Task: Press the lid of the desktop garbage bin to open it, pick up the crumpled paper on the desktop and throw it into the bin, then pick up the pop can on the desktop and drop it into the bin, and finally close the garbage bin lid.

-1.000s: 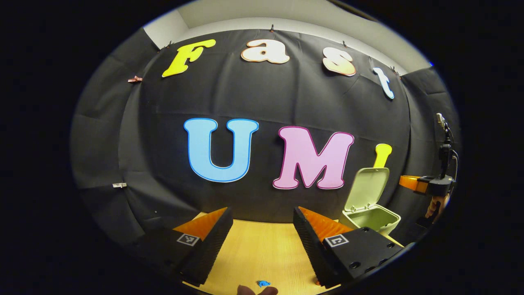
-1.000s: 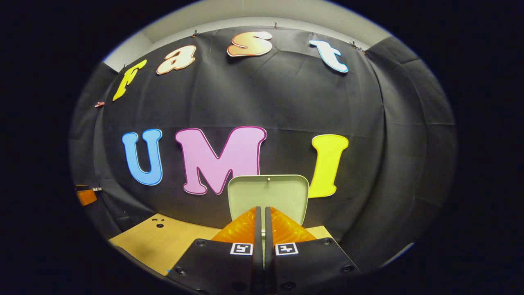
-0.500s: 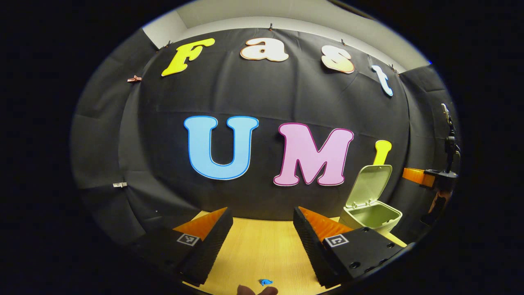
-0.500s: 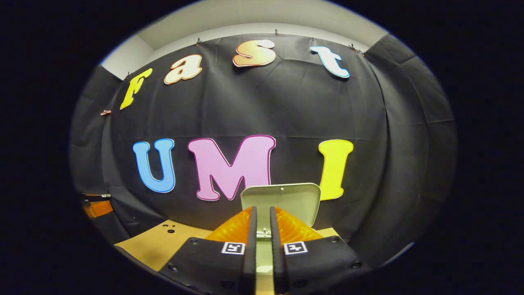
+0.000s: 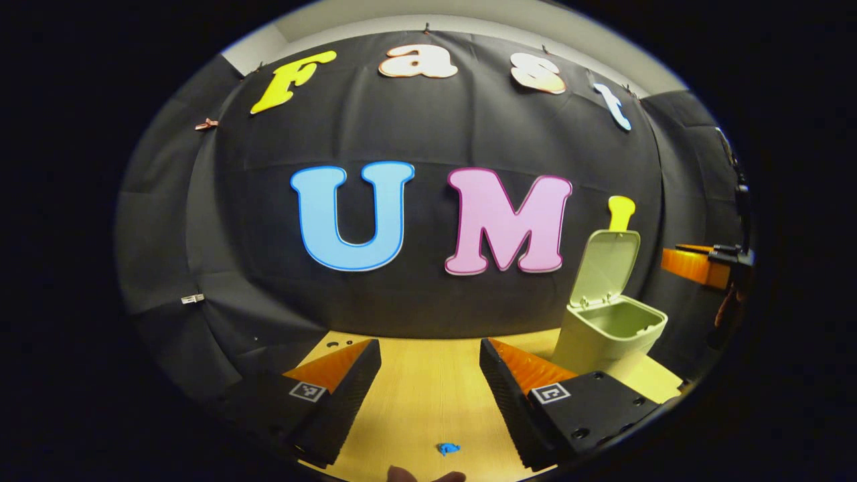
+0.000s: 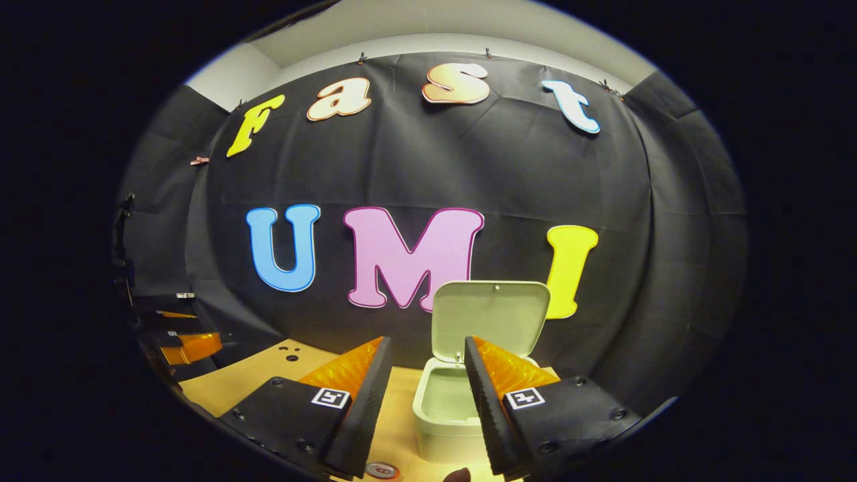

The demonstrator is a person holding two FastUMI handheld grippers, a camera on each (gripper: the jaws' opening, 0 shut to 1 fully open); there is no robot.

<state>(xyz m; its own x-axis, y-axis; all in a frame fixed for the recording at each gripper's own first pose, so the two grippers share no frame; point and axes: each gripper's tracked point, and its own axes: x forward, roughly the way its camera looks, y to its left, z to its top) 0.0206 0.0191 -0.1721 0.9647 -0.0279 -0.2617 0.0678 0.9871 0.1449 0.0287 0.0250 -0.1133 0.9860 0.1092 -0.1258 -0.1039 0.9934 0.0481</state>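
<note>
The right tool (image 6: 422, 388) stood with its two fingers spread apart and nothing between them, just in front of the garbage bin (image 6: 445, 415). The left tool (image 5: 428, 388) was also spread and empty, over the bare wooden surface (image 5: 415, 402).

The bin stood on the surface near the black wall, to the right in the left gripper view (image 5: 612, 335). Its lid (image 6: 489, 318) was raised upright at the back, so the mouth was free. The bin looked like thin plastic, light and smooth, and it would probably slide if it were pushed from the side. For closing, I judged it better to press the lid from above on its front edge, downward, not sideways.

At the bottom edge of the right gripper view a small round thing with a red rim (image 6: 381, 470) lay beside the bin; it could be the top of the pop can, but I could not tell for sure. A can is light, stiff and a little slippery, and its thin wall dents easily, so a moderate hold across the middle of the body would suit. I could not say where the crumpled paper was.

A small blue scrap (image 5: 447, 448) lay on the surface between the left tool's fingers.
</note>
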